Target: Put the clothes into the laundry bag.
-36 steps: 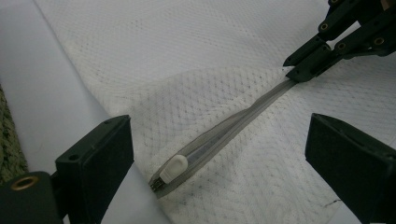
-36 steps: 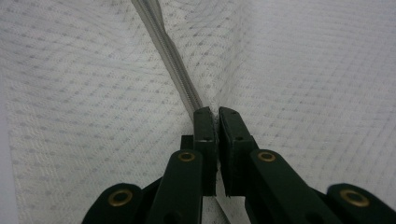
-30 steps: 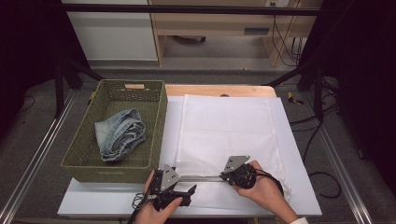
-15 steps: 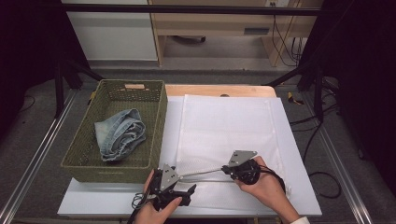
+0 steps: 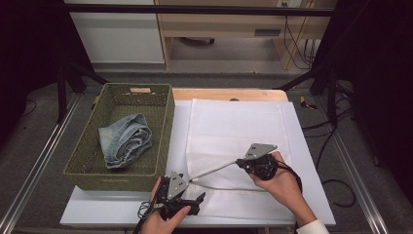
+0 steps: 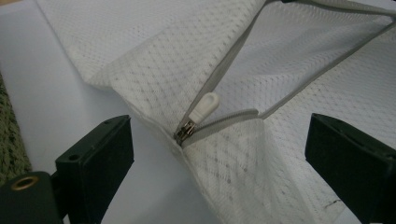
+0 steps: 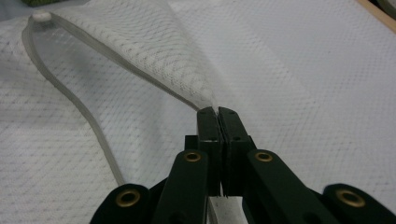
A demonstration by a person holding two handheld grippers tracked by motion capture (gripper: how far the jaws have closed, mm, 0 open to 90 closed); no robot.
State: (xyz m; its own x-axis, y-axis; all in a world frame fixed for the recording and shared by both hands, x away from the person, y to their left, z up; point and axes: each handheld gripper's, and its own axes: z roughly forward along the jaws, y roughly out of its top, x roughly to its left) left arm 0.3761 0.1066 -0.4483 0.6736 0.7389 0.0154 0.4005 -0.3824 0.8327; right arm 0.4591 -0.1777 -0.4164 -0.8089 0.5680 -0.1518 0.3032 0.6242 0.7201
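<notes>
The white mesh zip-up laundry bag (image 5: pixel 234 141) lies flat just right of the green woven basket (image 5: pixel 160 122) holding folded jeans (image 5: pixel 124 141). The right gripper (image 7: pixel 215 112) is clamped on the bag's upper zip edge, lifting it to widen the mouth. The left gripper (image 6: pixel 219 154) is spread wide around the zip pull (image 6: pixel 203 106), gripping nothing.

The basket (image 5: pixel 122 141) sits on the tabletop (image 5: pixel 302 161) at its left side, with the folded jeans (image 5: pixel 124 140) in it. Just right of the basket lies the mesh bag (image 5: pixel 234 131), its zipper pull (image 6: pixel 203 108) at the bag's near corner closest to the basket.
</notes>
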